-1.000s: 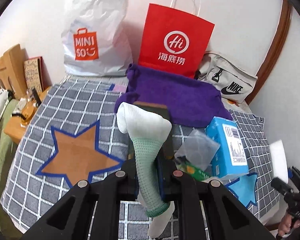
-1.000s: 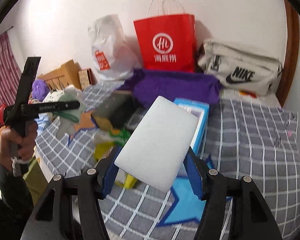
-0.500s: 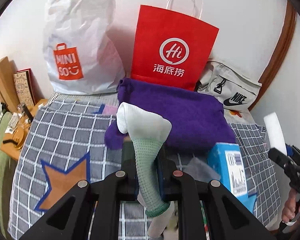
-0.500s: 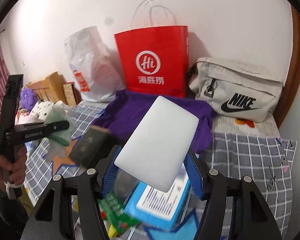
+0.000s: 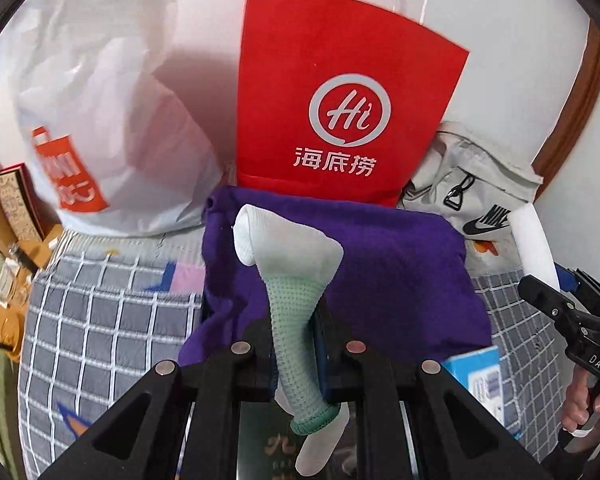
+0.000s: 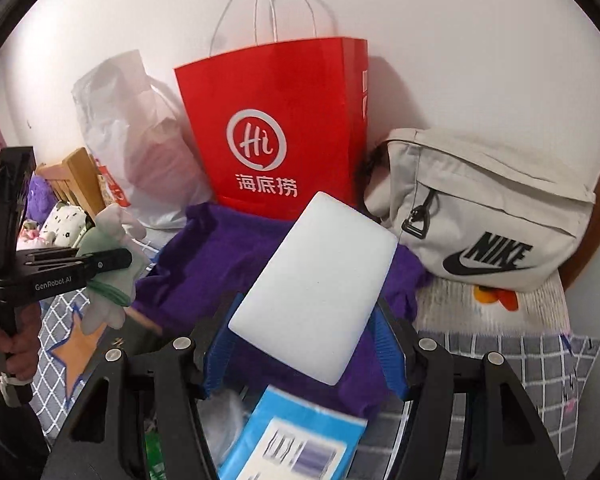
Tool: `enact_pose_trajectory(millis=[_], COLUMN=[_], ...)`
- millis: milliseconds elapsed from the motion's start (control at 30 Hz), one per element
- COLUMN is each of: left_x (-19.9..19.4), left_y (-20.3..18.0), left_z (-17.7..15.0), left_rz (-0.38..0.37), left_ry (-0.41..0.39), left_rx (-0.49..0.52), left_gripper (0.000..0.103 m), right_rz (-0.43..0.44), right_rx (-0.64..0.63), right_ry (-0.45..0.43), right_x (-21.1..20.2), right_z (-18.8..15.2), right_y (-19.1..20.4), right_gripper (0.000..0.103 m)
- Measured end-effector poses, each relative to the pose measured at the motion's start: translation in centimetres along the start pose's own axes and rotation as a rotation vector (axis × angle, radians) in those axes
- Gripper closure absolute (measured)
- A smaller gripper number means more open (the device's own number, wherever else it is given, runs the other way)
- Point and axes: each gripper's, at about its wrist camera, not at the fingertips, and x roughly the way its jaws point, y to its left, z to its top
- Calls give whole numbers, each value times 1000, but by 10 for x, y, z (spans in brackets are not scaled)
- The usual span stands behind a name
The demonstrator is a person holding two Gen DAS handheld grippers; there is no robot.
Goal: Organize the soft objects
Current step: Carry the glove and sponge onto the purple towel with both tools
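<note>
My left gripper (image 5: 294, 344) is shut on a white and pale green sock (image 5: 288, 268), held above a purple cloth (image 5: 400, 272) on the bed. It also shows in the right wrist view (image 6: 112, 268), at the left. My right gripper (image 6: 304, 344) is shut on a white sponge block (image 6: 314, 284), held above the purple cloth (image 6: 204, 264). The sponge also shows at the right of the left wrist view (image 5: 534, 240). A red paper bag (image 5: 340, 104) stands upright behind the cloth, close ahead of both grippers.
A white Miniso plastic bag (image 5: 100, 128) stands left of the red bag. A beige Nike bag (image 6: 488, 216) lies to its right. A blue tissue pack (image 6: 292, 440) lies below my right gripper. The checked bedspread (image 5: 100, 320) has star patches. A wooden bedside table (image 5: 16, 248) is at far left.
Both grippers have moved forward and up toward the red bag with their loads; the bag and purple cloth now loom larger, and the blue pack has slid low.
</note>
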Motion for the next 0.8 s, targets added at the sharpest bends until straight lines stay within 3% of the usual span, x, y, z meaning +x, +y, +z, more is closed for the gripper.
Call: enact_pose_trajectory(millis=[500,800], left_x=[65,101], left_y=[9,10], left_z=[30,42], left_rz=[-13,-40], left_ry=[74,121], left_rx=[-24,-54], left_gripper=[89,89], right_rz=[9,17], right_rx=[-37,-39], right_ry=[121,213], right_x=[71,109], right_z=[16,6], right_y=[-15,-27], right_gripper=[41,41])
